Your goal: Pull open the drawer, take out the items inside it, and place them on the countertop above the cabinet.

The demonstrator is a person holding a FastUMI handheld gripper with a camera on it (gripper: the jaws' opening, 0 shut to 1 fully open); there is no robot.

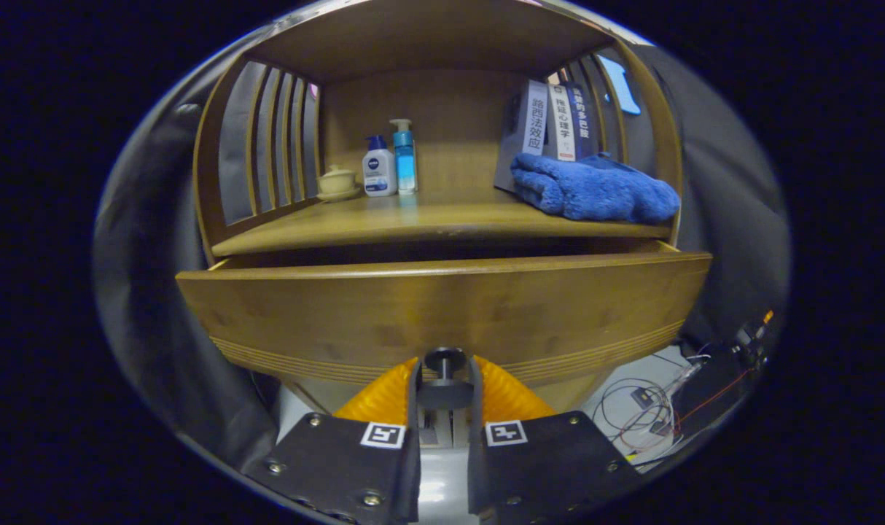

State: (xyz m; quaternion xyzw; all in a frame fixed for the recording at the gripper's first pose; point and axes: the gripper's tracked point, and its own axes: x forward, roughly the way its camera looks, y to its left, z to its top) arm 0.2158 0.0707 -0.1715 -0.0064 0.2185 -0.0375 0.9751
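Jaws clamped on the drawer knob [445, 359], drawer [442, 310] partly out below the counter [428, 222]. Pull straight back, level, keeping the grip square.

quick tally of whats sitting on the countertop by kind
Pump bottles: 2, white and blue
Lidded cup on saucer: 1
Books: 3
Blue towel: 1
Total: 7

The gripper is shut on the drawer knob.
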